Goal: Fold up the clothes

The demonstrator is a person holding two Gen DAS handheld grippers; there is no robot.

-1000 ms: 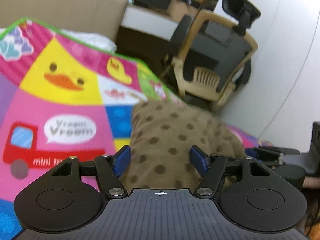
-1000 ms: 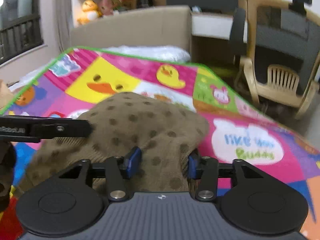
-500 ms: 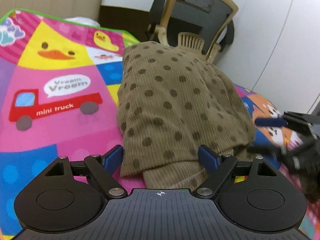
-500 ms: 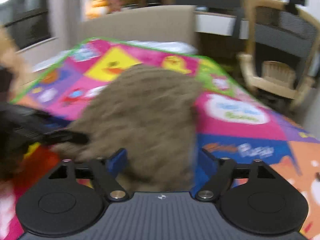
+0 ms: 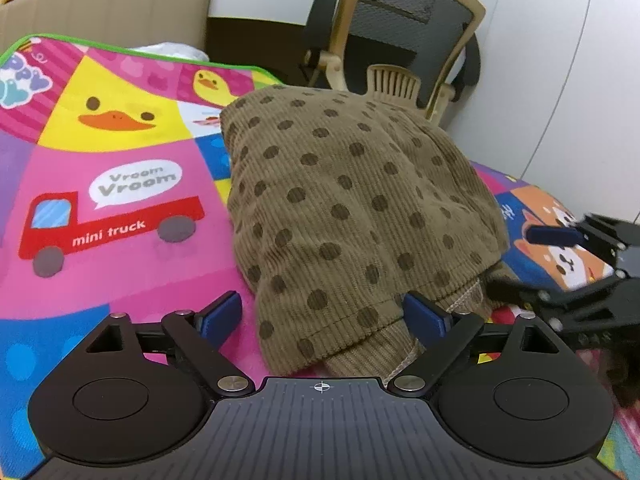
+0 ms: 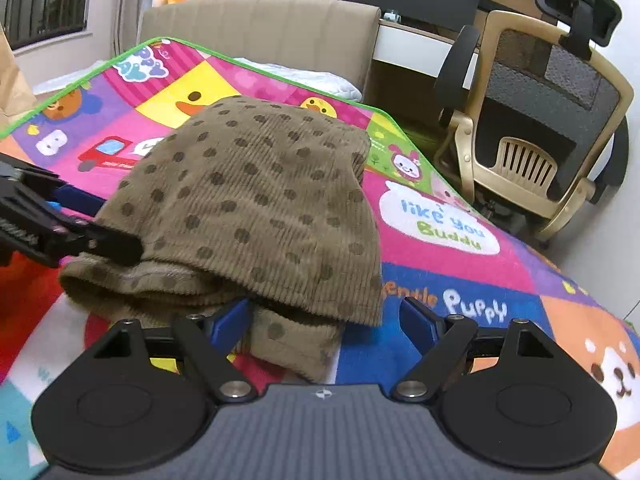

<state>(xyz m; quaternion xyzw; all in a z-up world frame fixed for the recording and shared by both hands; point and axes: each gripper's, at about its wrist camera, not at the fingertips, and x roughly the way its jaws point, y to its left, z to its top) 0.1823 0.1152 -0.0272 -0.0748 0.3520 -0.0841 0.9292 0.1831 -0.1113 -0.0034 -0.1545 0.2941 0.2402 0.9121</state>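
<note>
Folded brown dotted corduroy garment [image 5: 352, 216] lies on the colourful cartoon play mat [image 5: 120, 208], ahead of both grippers. Left gripper [image 5: 324, 316] and right gripper [image 6: 324, 320] have just been opening, jaws wide, apparently gripping nothing though cloth sits between them.

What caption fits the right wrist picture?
Open right claw at the folded brown spotted garment on the cartoon play mat.

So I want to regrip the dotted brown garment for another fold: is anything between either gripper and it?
Nothing visible. The brown garment lies folded on the play mat, its near edge between the open jaws of both the left gripper and the right gripper. Their jaws have just been opening; no pad presses the cloth.
</note>
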